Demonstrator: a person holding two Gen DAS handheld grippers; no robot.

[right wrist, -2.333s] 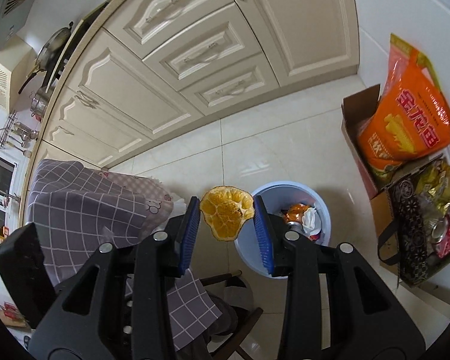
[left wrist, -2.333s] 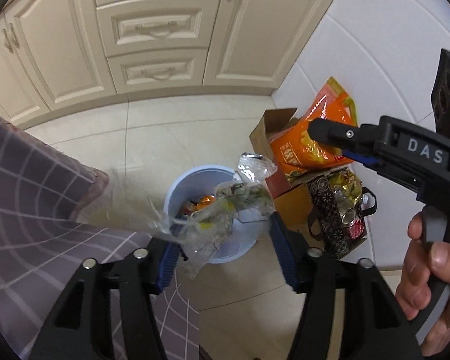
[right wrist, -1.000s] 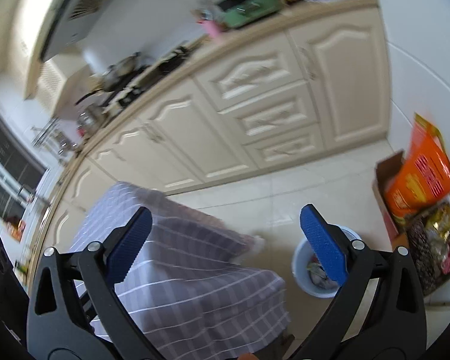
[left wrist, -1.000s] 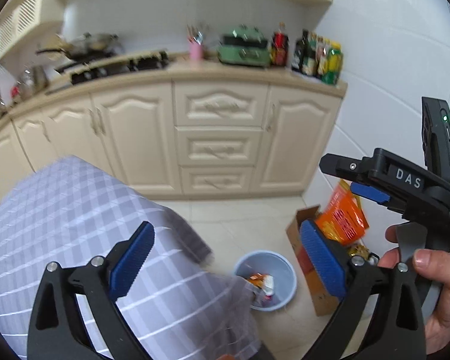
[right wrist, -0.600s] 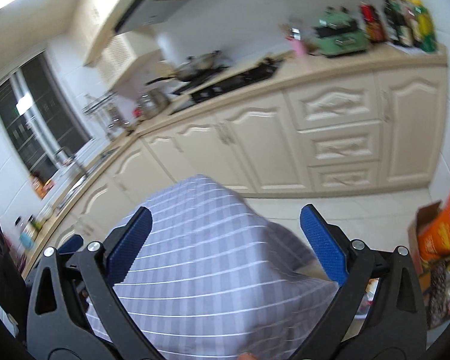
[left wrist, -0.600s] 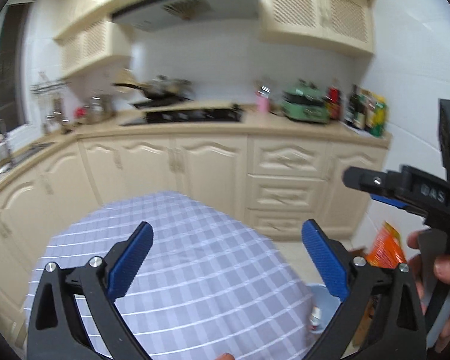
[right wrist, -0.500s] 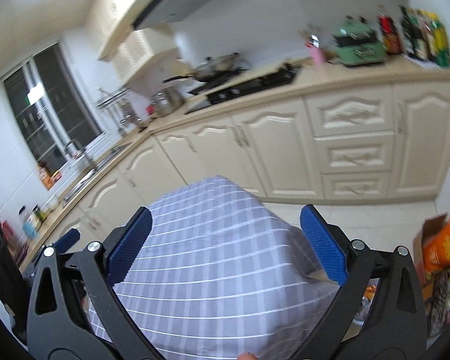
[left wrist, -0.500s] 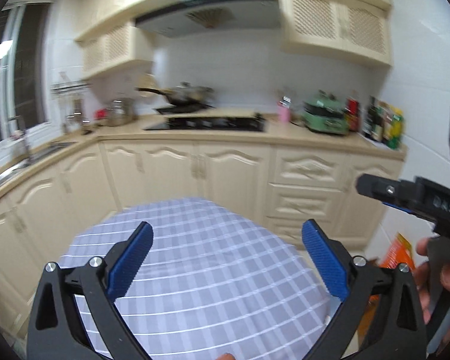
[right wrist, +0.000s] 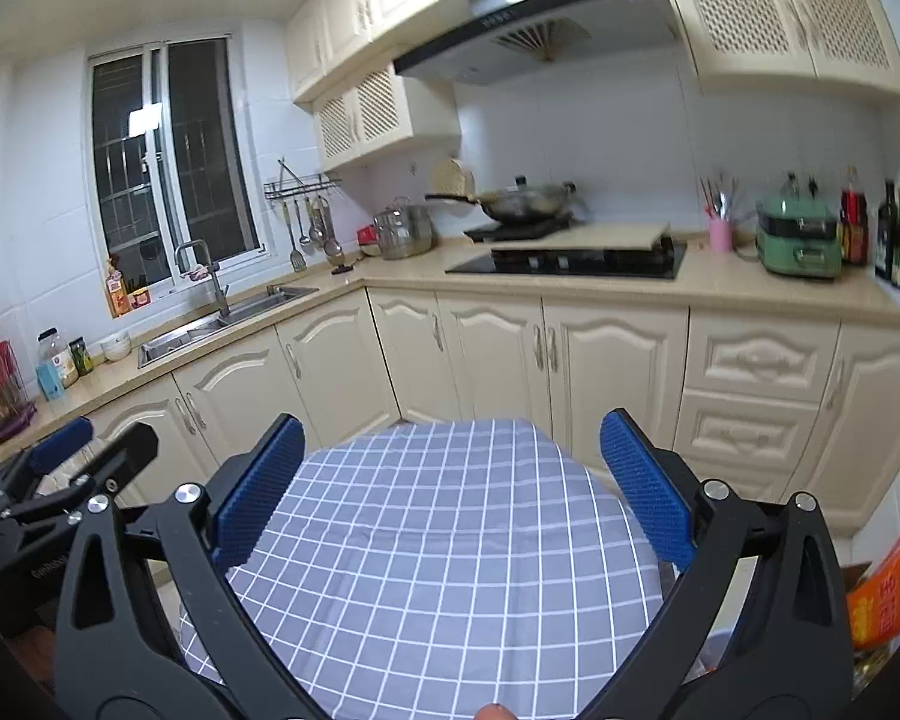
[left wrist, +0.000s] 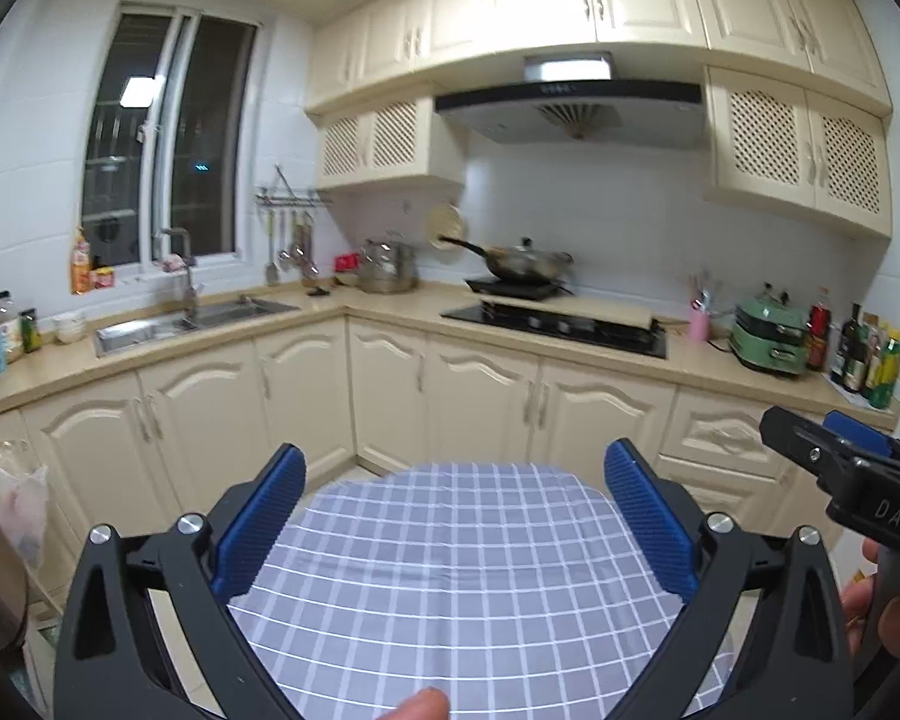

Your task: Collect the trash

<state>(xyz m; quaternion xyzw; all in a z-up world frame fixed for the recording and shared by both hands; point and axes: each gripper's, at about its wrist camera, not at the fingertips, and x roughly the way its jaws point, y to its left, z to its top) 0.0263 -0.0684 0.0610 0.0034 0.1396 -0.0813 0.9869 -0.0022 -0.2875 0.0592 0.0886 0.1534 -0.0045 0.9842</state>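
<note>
Checked surface (left wrist: 450,570), grey with white grid, bare of trash across its visible top. Left claw (left wrist: 456,531) spread wide, holding nothing. Right claw (right wrist: 450,489) likewise wide and empty. Orange bag (right wrist: 885,591) at 4 o'clock, beside surface.
</note>
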